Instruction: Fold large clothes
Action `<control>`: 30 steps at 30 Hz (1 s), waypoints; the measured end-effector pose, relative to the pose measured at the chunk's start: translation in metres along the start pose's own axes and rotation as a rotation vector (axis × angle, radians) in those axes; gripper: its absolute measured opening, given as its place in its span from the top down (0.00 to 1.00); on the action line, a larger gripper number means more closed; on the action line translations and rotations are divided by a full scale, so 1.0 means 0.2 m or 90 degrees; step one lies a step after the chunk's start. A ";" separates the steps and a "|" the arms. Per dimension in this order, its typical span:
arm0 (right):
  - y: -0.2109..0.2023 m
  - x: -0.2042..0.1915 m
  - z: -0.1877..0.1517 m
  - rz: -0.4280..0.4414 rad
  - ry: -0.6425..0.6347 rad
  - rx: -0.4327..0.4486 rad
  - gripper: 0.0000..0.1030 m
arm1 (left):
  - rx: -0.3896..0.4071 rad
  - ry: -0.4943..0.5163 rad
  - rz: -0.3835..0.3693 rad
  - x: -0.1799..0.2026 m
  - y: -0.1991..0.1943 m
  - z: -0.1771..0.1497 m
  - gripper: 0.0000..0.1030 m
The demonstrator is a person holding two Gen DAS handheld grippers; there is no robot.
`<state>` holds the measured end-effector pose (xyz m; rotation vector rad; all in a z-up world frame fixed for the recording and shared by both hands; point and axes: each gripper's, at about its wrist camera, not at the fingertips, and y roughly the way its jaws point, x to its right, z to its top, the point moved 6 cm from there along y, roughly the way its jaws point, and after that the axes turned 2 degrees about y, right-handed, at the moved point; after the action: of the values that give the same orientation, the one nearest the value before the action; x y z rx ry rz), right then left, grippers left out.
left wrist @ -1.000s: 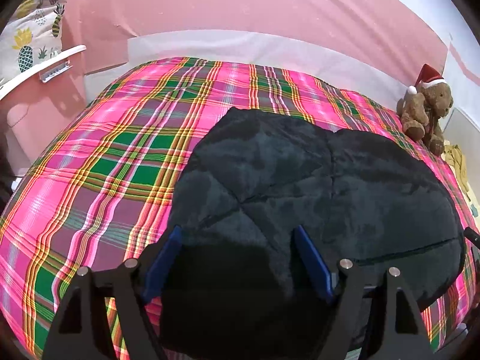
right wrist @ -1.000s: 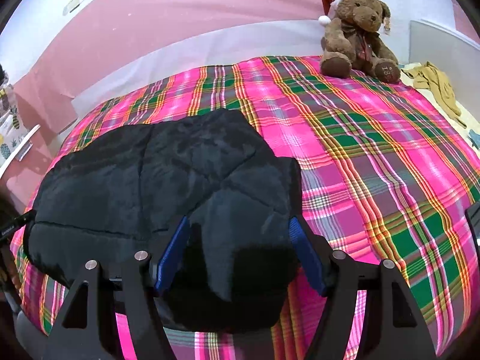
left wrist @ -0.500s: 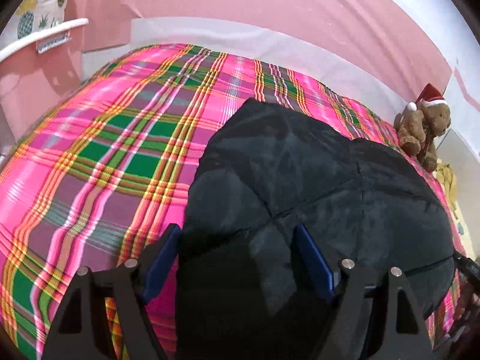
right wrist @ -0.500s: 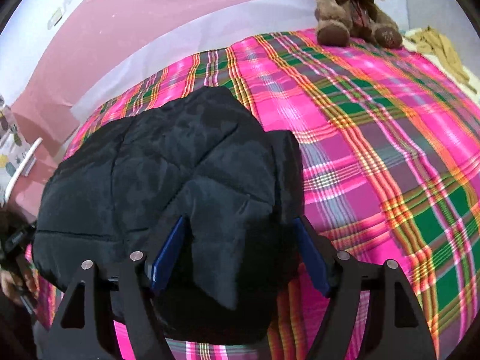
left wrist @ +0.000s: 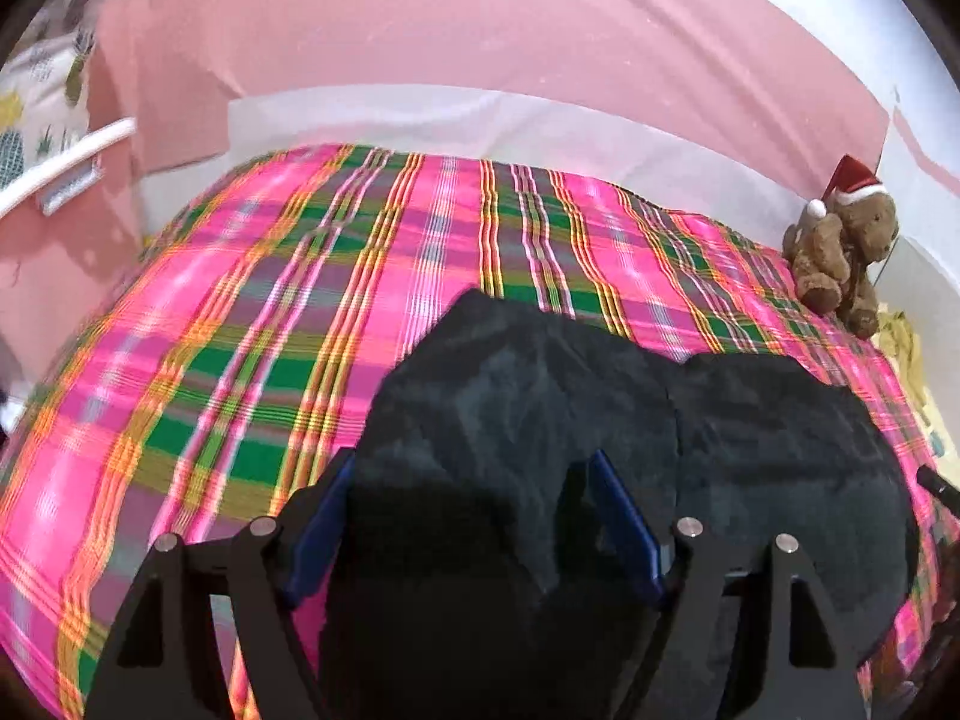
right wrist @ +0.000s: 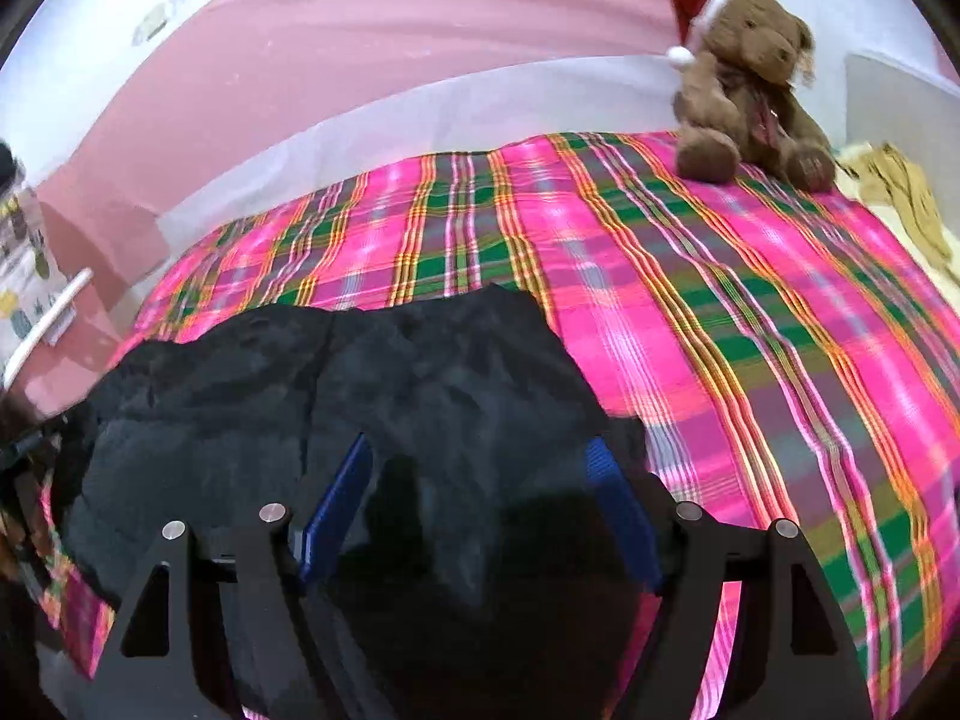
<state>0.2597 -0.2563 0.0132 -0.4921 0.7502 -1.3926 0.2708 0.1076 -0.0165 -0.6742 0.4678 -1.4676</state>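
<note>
The left wrist view is being filled at its lower half by a black padded garment (left wrist: 600, 420) that is lying on a bed covered with a pink, green and yellow plaid blanket (left wrist: 252, 336). The left claw (left wrist: 468, 516) is being held low over the near left part of the garment, its blue pads (left wrist: 624, 522) spread wide and closing slightly. Dark fabric is being seen between them, but whether it is being pinched cannot be told, since the near edge of the cloth is lost in shadow. A brown teddy bear (left wrist: 840, 252) in a red Santa hat is being shown seated at the far right corner of the bed, well apart from the garment. A pineapple-print cloth (left wrist: 42, 90) is being glimpsed at the far left, beyond the bed.

In the right wrist view the same garment (right wrist: 360, 384) is being shown toward the left of the blanket (right wrist: 750, 324). The right claw (right wrist: 480, 498) is being held over the garment's near right part, its pads (right wrist: 336, 498) spread wide with black fabric between them; contact cannot be told. The teddy bear (right wrist: 744, 84) is being seen at the far edge, just beside a yellowish cloth (right wrist: 900, 204).
</note>
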 end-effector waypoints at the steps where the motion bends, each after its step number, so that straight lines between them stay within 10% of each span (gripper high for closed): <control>1: 0.04 -0.03 0.02 0.001 -0.013 -0.009 0.28 | 0.006 0.003 0.009 0.00 0.00 0.03 0.26; 5: 0.23 -0.04 -0.02 -0.016 -0.035 -0.070 0.28 | 0.028 -0.031 0.065 -0.12 -0.01 0.09 0.30; 11: 0.34 0.04 -0.05 -0.001 -0.001 -0.100 0.28 | 0.017 0.047 0.003 0.04 0.04 0.13 0.32; 16: 0.30 0.03 -0.01 -0.012 -0.007 -0.120 0.28 | -0.099 0.073 -0.025 0.10 0.35 0.06 0.30; 22: 0.19 -0.12 0.15 0.010 -0.033 -0.077 0.29 | -0.081 0.056 -0.045 0.10 0.28 0.11 0.31; 30: 0.56 -0.24 0.12 -0.005 -0.055 -0.182 0.29 | -0.142 0.107 -0.026 0.20 0.49 0.13 0.29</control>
<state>0.3536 -0.1959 -0.0410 -0.7748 0.8817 -1.2686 0.3648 0.0681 -0.0582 -0.7423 0.7589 -1.5308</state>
